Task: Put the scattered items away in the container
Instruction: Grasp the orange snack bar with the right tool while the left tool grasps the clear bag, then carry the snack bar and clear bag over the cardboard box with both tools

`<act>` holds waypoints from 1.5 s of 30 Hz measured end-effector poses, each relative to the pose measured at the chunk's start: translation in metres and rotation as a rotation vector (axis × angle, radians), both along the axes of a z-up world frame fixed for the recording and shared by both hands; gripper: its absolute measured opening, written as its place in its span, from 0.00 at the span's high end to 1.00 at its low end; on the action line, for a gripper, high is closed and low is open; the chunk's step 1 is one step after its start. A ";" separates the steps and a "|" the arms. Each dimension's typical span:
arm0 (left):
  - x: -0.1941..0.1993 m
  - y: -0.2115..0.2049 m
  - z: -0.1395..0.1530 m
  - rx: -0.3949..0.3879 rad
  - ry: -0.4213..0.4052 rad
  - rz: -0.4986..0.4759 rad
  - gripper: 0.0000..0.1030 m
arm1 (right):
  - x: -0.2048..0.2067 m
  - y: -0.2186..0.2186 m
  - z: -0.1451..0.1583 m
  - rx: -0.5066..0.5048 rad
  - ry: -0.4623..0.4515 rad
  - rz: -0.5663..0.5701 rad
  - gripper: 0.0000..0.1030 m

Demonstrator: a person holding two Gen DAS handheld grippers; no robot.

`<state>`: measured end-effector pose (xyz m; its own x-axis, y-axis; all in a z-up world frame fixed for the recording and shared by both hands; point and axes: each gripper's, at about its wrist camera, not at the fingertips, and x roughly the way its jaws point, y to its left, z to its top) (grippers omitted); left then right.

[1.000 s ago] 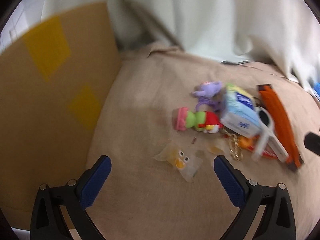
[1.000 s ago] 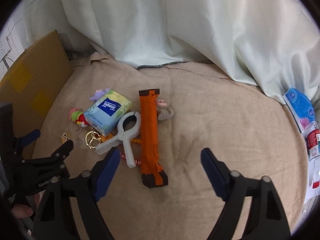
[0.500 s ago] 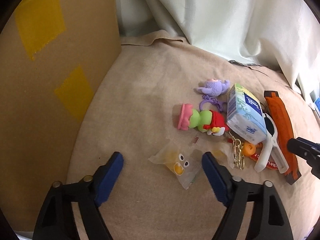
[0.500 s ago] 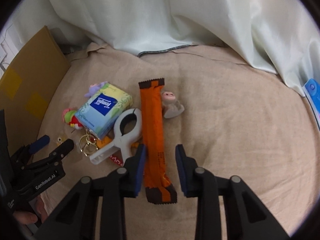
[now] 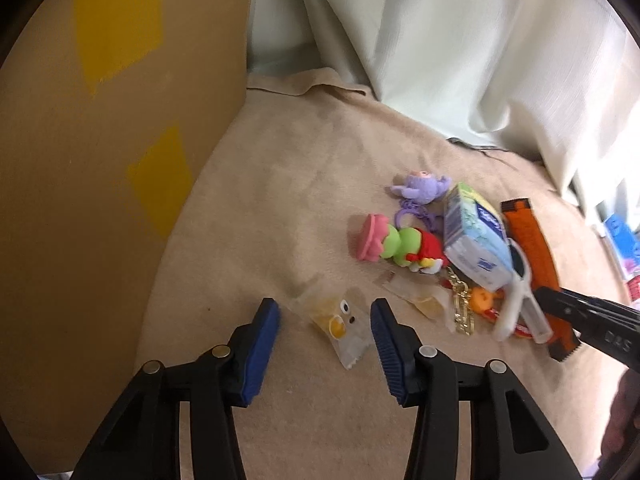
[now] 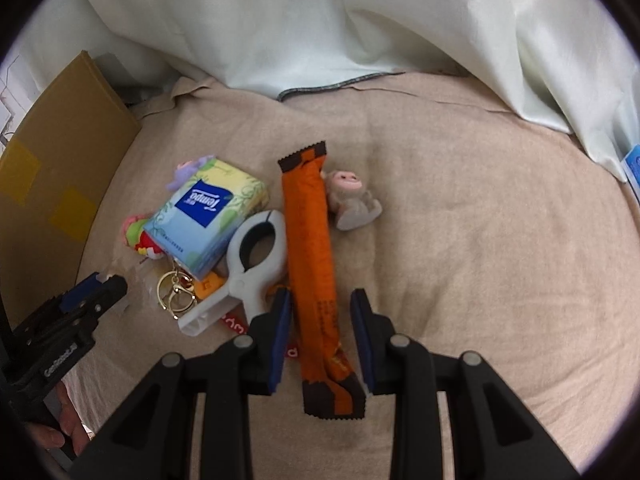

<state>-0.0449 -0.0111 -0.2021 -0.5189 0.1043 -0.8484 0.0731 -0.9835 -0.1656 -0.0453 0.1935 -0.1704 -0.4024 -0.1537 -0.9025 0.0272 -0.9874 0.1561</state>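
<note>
A clear packet with a yellow googly-eyed duck [image 5: 340, 320] lies on the beige cloth. My left gripper [image 5: 323, 306] straddles it, open, with a small gap on each side. A long orange snack bar [image 6: 308, 240] runs between the pads of my right gripper [image 6: 321, 294], which is shut on its lower part; the wrapper is crumpled there. Left of the bar lie a white clamp [image 6: 248, 268], a tissue pack [image 6: 208, 220], a gold keyring [image 6: 176, 292], a pink-green-red plush [image 5: 396, 242] and a purple toy [image 5: 420, 188]. The cardboard box [image 5: 100, 200] stands at the left.
A small monkey figure [image 6: 348, 196] rests against the bar's right side. White curtain [image 6: 360, 20] hangs along the back. A blue pack [image 6: 634, 164] sits at the far right edge. A hand [image 6: 60, 428] holds the left gripper. Bare cloth stretches right of the bar.
Both grippers came down and narrowed. The left one closed in around the duck packet. The right one went from wide open to pinching the orange bar.
</note>
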 end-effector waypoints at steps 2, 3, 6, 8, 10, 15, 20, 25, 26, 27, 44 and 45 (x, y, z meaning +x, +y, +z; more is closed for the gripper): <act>0.000 0.002 -0.001 -0.017 0.002 -0.016 0.53 | -0.001 0.001 0.000 0.002 0.001 0.000 0.66; -0.001 0.003 -0.001 -0.015 0.004 -0.021 0.53 | -0.001 0.001 0.000 0.004 0.001 0.002 0.66; -0.004 0.002 0.000 -0.003 -0.001 -0.013 0.53 | -0.003 0.000 0.000 0.002 -0.002 0.002 0.66; -0.008 0.003 0.000 -0.010 -0.010 -0.008 0.53 | -0.005 0.000 0.001 -0.005 -0.001 0.001 0.66; -0.010 0.005 0.000 -0.022 -0.015 -0.012 0.53 | -0.007 -0.001 -0.001 -0.006 -0.008 0.004 0.67; -0.014 0.014 -0.002 -0.105 -0.015 -0.036 0.76 | -0.007 0.000 -0.003 -0.031 -0.012 -0.003 0.75; -0.011 0.004 -0.001 -0.032 -0.011 -0.044 0.79 | -0.002 0.002 0.003 -0.060 -0.004 -0.014 0.75; -0.005 0.002 0.007 -0.039 -0.002 -0.049 0.79 | 0.008 0.008 0.018 -0.074 0.033 -0.016 0.76; -0.003 0.003 0.009 -0.041 -0.001 -0.052 0.79 | 0.009 0.010 0.020 -0.078 0.031 -0.014 0.76; -0.002 0.004 0.009 -0.043 0.001 -0.053 0.79 | 0.009 0.011 0.021 -0.076 0.029 -0.013 0.76; 0.011 0.013 0.109 -0.027 0.110 -0.098 0.79 | 0.024 0.015 0.091 -0.095 0.154 -0.008 0.76; 0.011 0.011 0.119 -0.026 0.120 -0.090 0.79 | 0.023 0.012 0.097 -0.089 0.164 0.001 0.76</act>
<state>-0.0340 -0.0001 -0.0835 -0.6060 0.1339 -0.7841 -0.0343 -0.9892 -0.1424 -0.0221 0.2057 -0.0737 -0.5432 -0.2303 -0.8074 0.0604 -0.9699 0.2359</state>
